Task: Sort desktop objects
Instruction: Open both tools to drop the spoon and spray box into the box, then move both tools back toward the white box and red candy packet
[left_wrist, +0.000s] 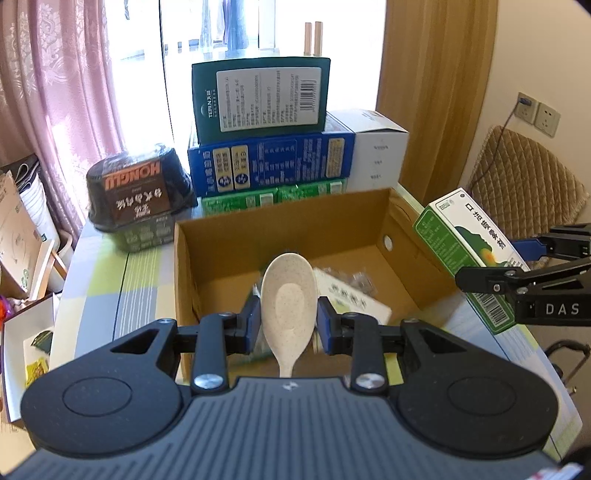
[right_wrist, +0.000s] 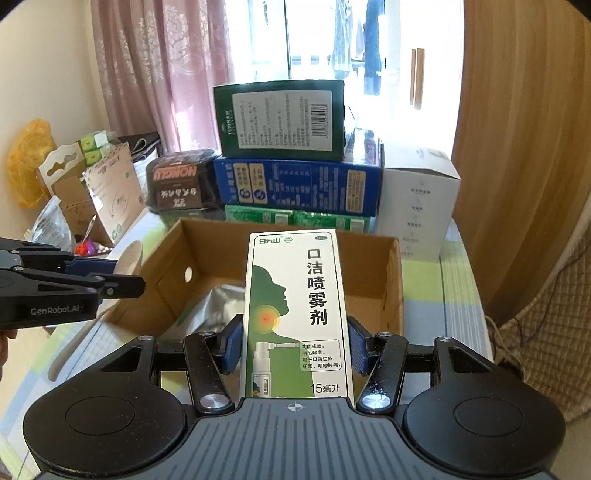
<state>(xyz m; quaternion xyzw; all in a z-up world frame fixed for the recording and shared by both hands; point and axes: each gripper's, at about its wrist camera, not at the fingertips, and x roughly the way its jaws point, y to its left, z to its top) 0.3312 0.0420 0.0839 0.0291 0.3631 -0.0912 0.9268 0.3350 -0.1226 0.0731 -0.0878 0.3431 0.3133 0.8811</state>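
Left wrist view first: we have the speckled cream spoon (left_wrist: 289, 295) pinched at its neck, bowl forward, hanging over the near rim of the open cardboard box (left_wrist: 399, 236). We judge it light, rigid plastic, a bit slick and rounded, so the narrow neck where the bowl tapers looks like the sound place to hold it; taken higher on the bowl it could pivot. The left gripper (left_wrist: 288, 325) has its jaws drawn in as narrow as they go, pads pressed on both sides of that neck.

Over on the right wrist view, we carry the green-and-white spray box (right_wrist: 295, 314) upright, above the box's near edge. It reads as thin card, light, easily dented, flat-sided, so a hold across the lower flanks suits it. The right gripper (right_wrist: 295, 349) has its jaws about half apart, blue pads flat against both long sides.

Inside the cardboard box a packet and a silvery pouch already lie. Behind it, on the counter (left_wrist: 110, 280), stand stacked cartons and a dark tub (left_wrist: 140, 192).
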